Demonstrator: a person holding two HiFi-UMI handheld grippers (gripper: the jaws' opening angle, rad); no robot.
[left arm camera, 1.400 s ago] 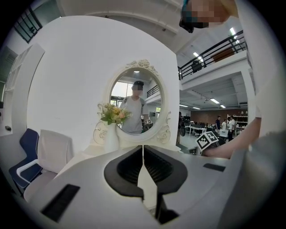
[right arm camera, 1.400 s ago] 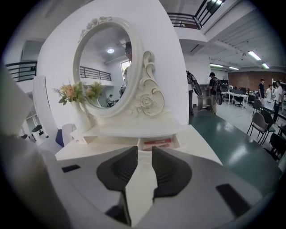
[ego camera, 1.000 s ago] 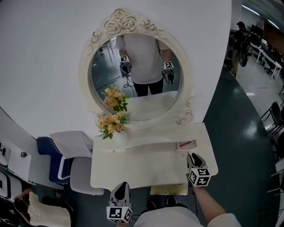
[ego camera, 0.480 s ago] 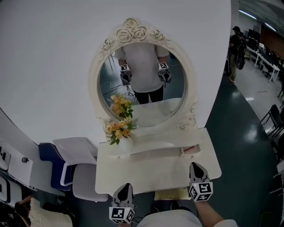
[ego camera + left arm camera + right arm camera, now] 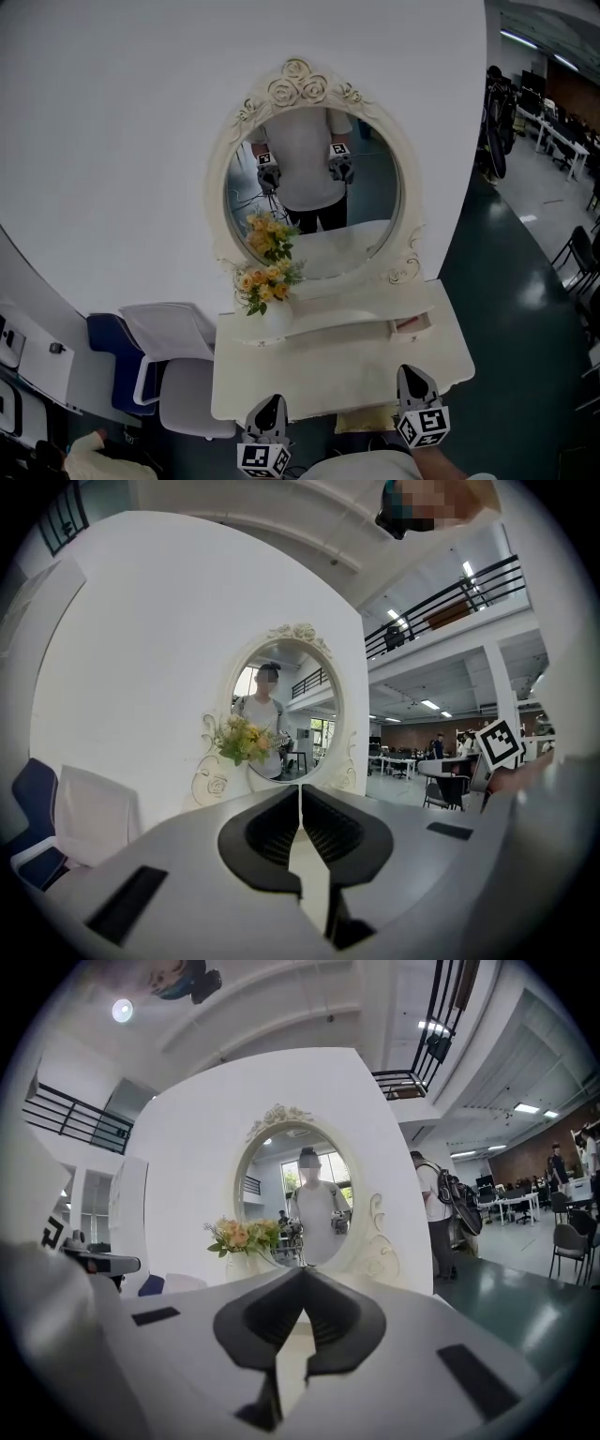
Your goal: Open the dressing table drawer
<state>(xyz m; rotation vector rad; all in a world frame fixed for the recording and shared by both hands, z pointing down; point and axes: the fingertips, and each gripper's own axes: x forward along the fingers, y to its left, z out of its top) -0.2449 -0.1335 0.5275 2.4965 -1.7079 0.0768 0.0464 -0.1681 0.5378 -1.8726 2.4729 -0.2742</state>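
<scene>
The cream dressing table point(image 5: 328, 370) stands against the white wall under an oval mirror point(image 5: 314, 192). Its small right-hand drawer point(image 5: 413, 324) stands pulled out a little, with its pinkish inside showing. My right gripper point(image 5: 413, 380) hovers over the table's front right edge, a short way in front of the drawer, shut and empty. My left gripper point(image 5: 269, 412) hangs at the front left edge, also shut on nothing. Both gripper views look level at the mirror point(image 5: 286, 714) point(image 5: 300, 1199); the bodies of the left gripper point(image 5: 300, 787) and right gripper point(image 5: 303, 1269) hide the drawer.
A vase of yellow flowers point(image 5: 267, 281) stands at the table's back left. White and blue chairs point(image 5: 173, 375) sit to the left. A yellowish stool point(image 5: 361, 419) shows under the table front. Dark green floor point(image 5: 525, 309) lies to the right, with people and desks beyond.
My right gripper has drawn back from the small drawer toward the table's front edge. The left gripper has shifted slightly, and the table now sits further right in the head view.
</scene>
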